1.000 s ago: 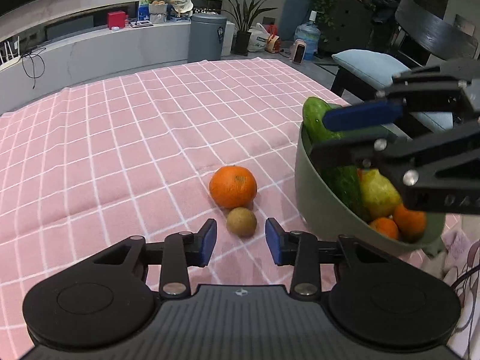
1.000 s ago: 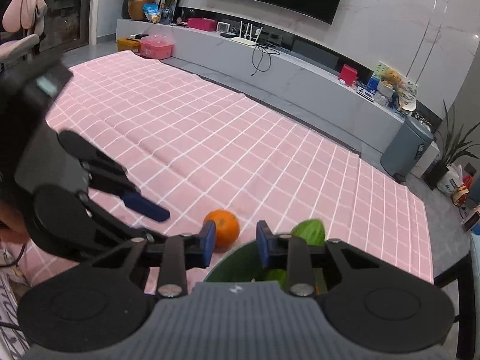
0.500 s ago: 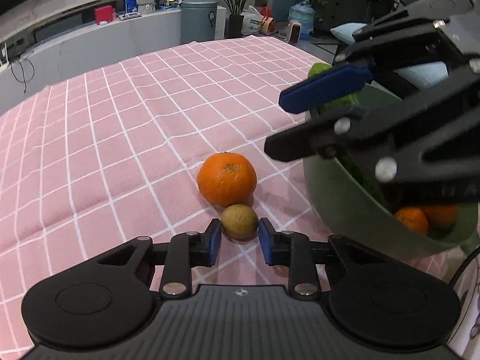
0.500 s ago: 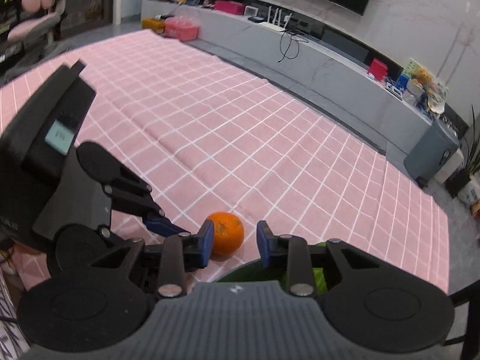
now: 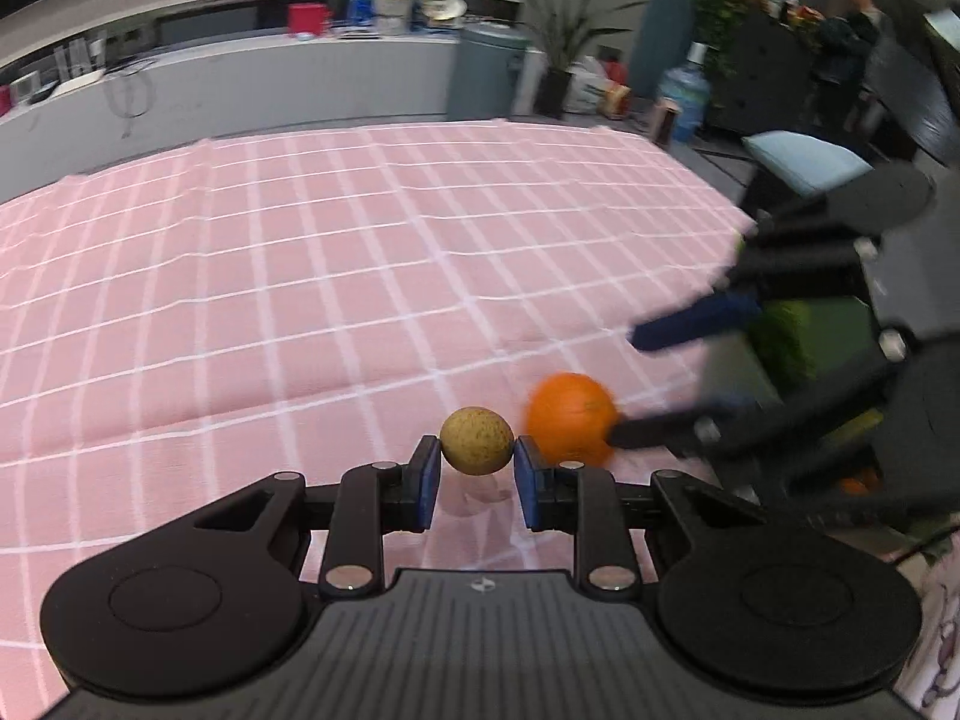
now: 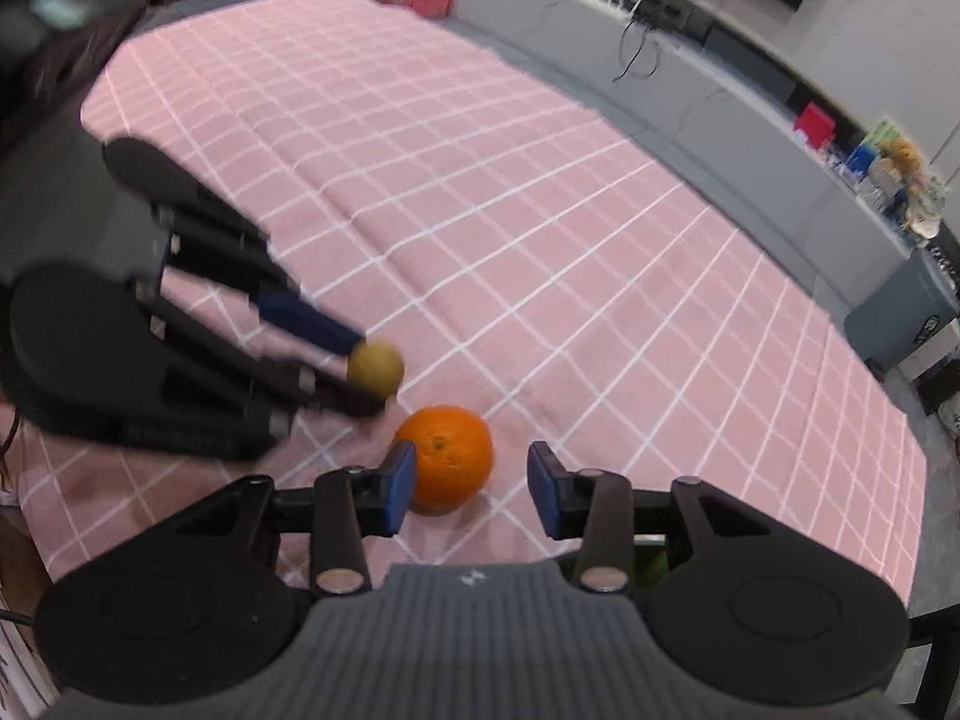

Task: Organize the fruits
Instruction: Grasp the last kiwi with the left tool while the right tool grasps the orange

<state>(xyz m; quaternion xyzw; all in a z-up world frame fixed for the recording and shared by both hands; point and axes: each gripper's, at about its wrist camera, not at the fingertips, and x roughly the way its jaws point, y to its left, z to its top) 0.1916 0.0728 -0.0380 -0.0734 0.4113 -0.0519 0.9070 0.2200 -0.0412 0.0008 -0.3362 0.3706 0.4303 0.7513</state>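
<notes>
My left gripper [image 5: 477, 456] is shut on a small brown-green kiwi [image 5: 477, 440] and holds it just above the pink checked cloth [image 5: 300, 276]. The kiwi also shows in the right wrist view [image 6: 376, 366], between the left gripper's fingertips [image 6: 336, 333]. An orange [image 6: 447, 456] lies on the cloth. My right gripper [image 6: 471, 480] is open around it, the orange close to the left pad, the jaws wide apart. In the left wrist view the orange [image 5: 570, 418] sits right of the kiwi, with the right gripper [image 5: 660, 378] reaching over it. The green bowl [image 5: 798, 330] is mostly hidden behind it.
The bowl at the right holds green produce and small oranges [image 5: 855, 485]. The cloth's right edge is near the bowl. A grey bin [image 6: 906, 324] and a low grey shelf [image 6: 690, 78] stand beyond the table.
My left gripper closed on the kiwi and lifted it off the cloth. My right gripper moved from over the bowl to the orange and opened wider around it.
</notes>
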